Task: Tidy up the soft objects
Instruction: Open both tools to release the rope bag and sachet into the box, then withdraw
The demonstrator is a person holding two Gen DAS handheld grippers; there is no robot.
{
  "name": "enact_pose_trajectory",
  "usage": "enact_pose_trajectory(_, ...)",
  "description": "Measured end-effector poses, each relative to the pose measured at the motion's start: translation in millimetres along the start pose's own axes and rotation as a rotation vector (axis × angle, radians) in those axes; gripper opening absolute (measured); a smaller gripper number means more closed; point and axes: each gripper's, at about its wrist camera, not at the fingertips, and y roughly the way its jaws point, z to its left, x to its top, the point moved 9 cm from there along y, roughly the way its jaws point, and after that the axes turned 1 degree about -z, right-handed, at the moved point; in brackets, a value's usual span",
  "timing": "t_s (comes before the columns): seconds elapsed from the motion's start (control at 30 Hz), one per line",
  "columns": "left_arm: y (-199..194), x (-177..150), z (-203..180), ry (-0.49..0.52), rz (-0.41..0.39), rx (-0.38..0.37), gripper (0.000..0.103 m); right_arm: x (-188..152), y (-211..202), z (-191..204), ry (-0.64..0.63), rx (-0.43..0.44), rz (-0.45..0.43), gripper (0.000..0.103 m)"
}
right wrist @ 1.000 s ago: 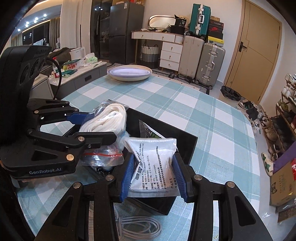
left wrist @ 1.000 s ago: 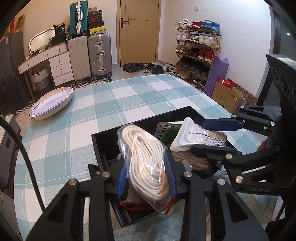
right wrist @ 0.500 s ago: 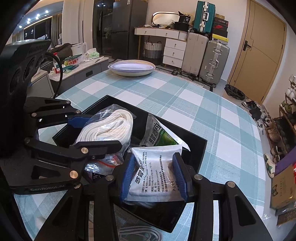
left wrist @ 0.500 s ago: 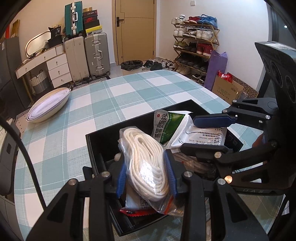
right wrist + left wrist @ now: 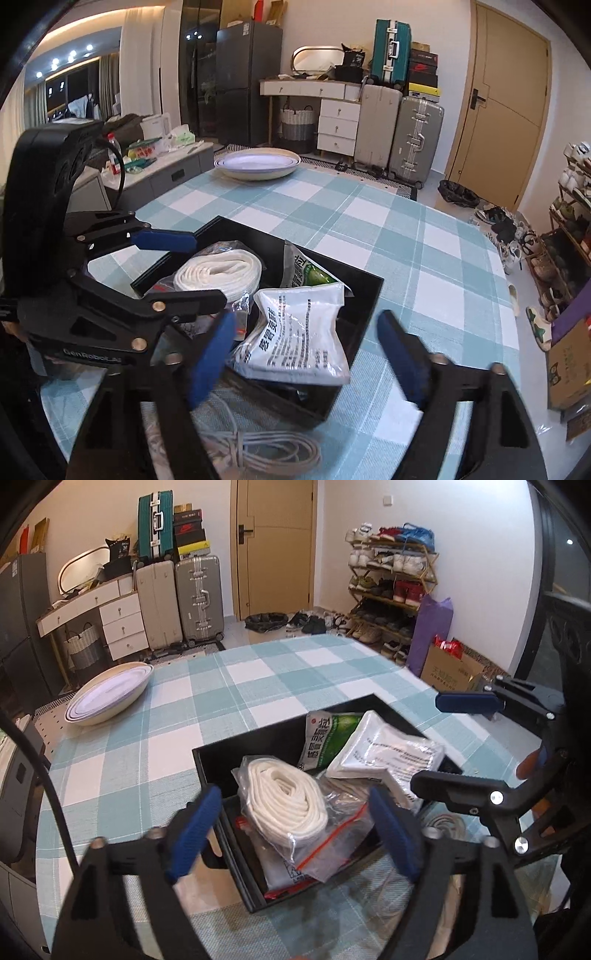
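The left gripper [image 5: 295, 819] stands wide apart, gripping nothing, its blue pads on either side of a bagged coil of white rope [image 5: 286, 801] without touching it. The right gripper [image 5: 306, 347] is wide as well, with a white packet [image 5: 299, 336] lying loose between its pads. Both bags rest in a black tray [image 5: 218, 753] on the checked surface [image 5: 229, 698]. In the left wrist view the rope bag lies on top of other clear bags with red zip strips, and a green-and-white sachet [image 5: 327, 734] leans at the tray's 12 o'clock side, just beside the white packet at 2 o'clock. The right gripper crosses that view at 3 o'clock, hiding the tray's right rim.

In the right wrist view a loose grey cable [image 5: 258, 446] lies on the surface at 6 o'clock, just outside the tray. A shallow white bowl [image 5: 256, 166] sits well apart at 11 o'clock. Beyond the surface stand suitcases [image 5: 399, 129], a white dresser [image 5: 332, 114], a door [image 5: 506, 96] and a shoe rack [image 5: 391, 587].
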Motion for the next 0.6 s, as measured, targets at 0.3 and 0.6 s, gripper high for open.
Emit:
enact_pose_trajectory(0.3,-40.6,-4.9,8.8,-0.038,-0.065,0.023,0.103,-18.1,-38.0,-10.1,0.096,-0.022,-0.036,0.102)
enact_pose_trajectory(0.6,-64.9,-29.5,11.3,-0.052,-0.074,0.052,0.103,-43.3,-60.3,1.3,0.131,-0.006,-0.036,0.102)
